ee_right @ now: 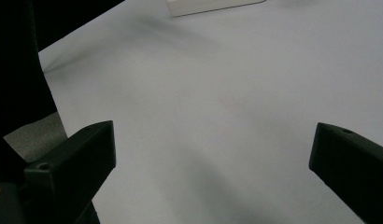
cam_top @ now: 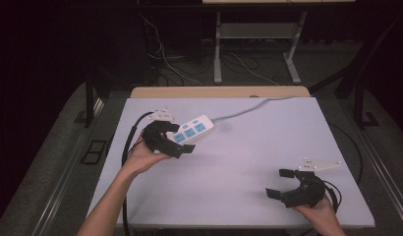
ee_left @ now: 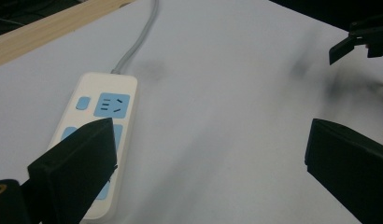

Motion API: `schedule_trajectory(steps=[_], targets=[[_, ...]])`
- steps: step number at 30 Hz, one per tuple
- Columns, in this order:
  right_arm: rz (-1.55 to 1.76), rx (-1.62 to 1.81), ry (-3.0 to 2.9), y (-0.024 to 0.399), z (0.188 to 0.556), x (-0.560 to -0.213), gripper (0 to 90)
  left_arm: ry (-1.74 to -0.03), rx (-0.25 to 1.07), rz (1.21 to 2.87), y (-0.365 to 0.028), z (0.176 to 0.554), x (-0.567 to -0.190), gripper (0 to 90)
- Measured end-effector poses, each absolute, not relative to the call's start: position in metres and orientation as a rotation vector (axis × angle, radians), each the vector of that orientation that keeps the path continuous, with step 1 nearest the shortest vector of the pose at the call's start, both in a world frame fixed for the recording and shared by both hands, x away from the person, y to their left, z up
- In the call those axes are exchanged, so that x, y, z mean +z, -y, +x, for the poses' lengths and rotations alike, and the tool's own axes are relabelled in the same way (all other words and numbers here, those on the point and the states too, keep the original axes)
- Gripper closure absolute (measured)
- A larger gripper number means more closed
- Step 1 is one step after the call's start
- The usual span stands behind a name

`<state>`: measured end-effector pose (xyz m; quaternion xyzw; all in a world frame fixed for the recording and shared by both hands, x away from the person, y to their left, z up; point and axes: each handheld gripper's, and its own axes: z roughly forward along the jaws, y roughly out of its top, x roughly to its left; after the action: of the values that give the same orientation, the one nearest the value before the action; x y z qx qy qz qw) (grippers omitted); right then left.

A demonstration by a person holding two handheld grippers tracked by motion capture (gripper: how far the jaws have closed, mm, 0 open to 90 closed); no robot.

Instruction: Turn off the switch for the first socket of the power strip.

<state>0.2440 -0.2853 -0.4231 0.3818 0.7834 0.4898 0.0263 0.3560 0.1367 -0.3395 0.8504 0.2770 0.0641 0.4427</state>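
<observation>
Near the left edge of the desk point(cam_top: 248, 147), toward the far left corner: left gripper point(cam_top: 182, 140), held in a hand point(cam_top: 140, 158) that comes up from the near edge, jaws spread wide and holding nothing. Just under and beside those jaws, the strip point(cam_top: 192, 130) — white, with blue sockets on top, lying flat and slanting toward the far edge. In the left gripper view, one jaw overlaps the strip's point(ee_left: 103, 135) near end, the other stands well off to the side over bare desk point(ee_left: 217, 116); whether that jaw touches the strip, cannot tell. Also there: a small blue button and a socket at the strip's far end, beside where the cord point(ee_left: 138, 39) enters. From that end the grey cord point(cam_top: 244, 110) runs on toward the far edge and off the desk. Middle of the desk bare. Near the right corner on the person's side: right gripper point(cam_top: 280, 183), held in the other hand point(cam_top: 322, 214), jaws likewise spread apart — nothing between them but desk point(ee_right: 203, 107) in the right gripper view — and well apart from the strip point(ee_right: 213, 5), seen there as a white end at the top.
</observation>
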Motion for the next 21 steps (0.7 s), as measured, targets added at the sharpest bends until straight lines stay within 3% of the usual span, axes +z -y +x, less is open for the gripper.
schedule_trajectory(steps=[21], targets=[[1.184,1.512,-2.422,0.287,0.243,-0.423,0.3,-0.705,0.154,2.16,-0.135,0.398,-0.337,1.1]])
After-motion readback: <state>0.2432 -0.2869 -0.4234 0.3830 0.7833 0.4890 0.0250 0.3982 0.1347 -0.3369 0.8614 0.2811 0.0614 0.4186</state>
